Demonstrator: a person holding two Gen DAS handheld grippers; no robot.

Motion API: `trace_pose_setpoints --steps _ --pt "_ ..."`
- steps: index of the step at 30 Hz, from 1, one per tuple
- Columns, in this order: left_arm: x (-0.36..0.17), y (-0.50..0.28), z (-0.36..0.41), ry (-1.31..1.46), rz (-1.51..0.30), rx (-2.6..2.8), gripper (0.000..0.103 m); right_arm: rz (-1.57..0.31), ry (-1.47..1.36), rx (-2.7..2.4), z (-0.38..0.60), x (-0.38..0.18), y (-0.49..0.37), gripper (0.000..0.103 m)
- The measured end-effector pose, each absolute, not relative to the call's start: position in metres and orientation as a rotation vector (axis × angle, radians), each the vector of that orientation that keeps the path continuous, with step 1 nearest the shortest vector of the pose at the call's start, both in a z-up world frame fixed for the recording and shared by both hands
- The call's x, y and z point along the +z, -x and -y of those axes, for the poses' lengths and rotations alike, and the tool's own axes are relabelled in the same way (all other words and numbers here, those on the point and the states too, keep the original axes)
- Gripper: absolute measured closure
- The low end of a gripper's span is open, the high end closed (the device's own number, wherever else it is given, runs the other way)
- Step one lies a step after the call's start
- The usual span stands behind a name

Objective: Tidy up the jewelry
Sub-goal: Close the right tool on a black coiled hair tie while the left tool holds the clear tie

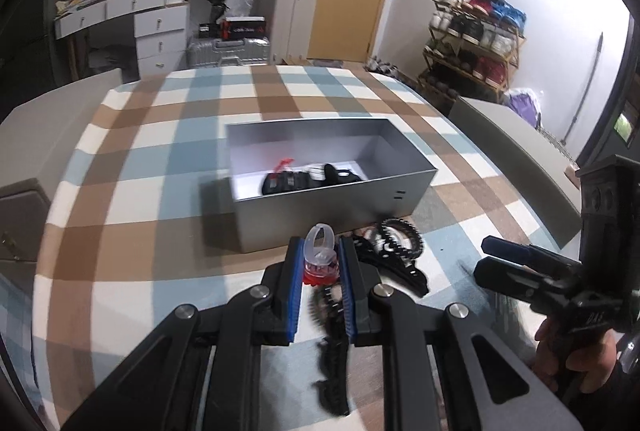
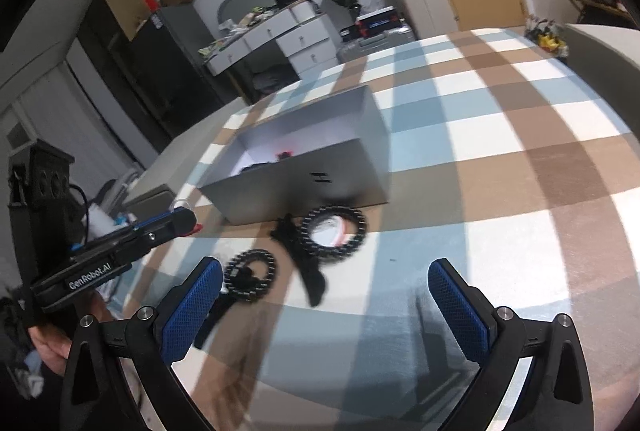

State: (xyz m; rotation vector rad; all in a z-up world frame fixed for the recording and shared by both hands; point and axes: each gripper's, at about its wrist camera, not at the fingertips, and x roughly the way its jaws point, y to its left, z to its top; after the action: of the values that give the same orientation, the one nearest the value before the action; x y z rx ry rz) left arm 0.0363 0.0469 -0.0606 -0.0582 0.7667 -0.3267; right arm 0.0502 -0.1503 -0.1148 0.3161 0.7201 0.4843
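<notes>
My left gripper is shut on a clear and red piece of jewelry, held above the checked cloth just in front of the open silver box. A black beaded strand hangs below it. The box holds black and red jewelry. A black beaded bracelet and a black strap lie in front of the box. In the right wrist view, two beaded bracelets and the strap lie before the box. My right gripper is open and empty above them. The left gripper shows at its left.
The checked blue, brown and white cloth covers the table. A grey board stands along the right edge. White drawers, suitcases and a shoe rack stand behind.
</notes>
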Motion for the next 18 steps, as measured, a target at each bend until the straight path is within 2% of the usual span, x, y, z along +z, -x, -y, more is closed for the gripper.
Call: trace_pose_setpoints --steps 6,8,12,16,18 --pt "-0.062 -0.028 -0.071 0.096 -0.755 -0.281 0.091 -0.737 -0.260 0.570 0.114 -0.111 -0.053 0.003" --pt "-0.061 -0.025 -0.079 0.107 -0.746 -0.273 0.091 -0.741 -0.220 0.604 0.097 -0.110 -0.054 0.008" --pt "-0.061 -0.022 -0.093 0.134 -0.736 -0.256 0.091 -0.755 -0.162 0.640 0.072 -0.113 -0.059 0.012" --pt "-0.063 -0.019 -0.103 0.149 -0.728 -0.252 0.091 -0.791 -0.104 0.635 0.053 -0.121 -0.066 0.025" --pt "-0.065 -0.020 -0.106 0.156 -0.727 -0.252 0.091 -0.809 -0.083 0.622 0.048 -0.125 -0.070 0.027"
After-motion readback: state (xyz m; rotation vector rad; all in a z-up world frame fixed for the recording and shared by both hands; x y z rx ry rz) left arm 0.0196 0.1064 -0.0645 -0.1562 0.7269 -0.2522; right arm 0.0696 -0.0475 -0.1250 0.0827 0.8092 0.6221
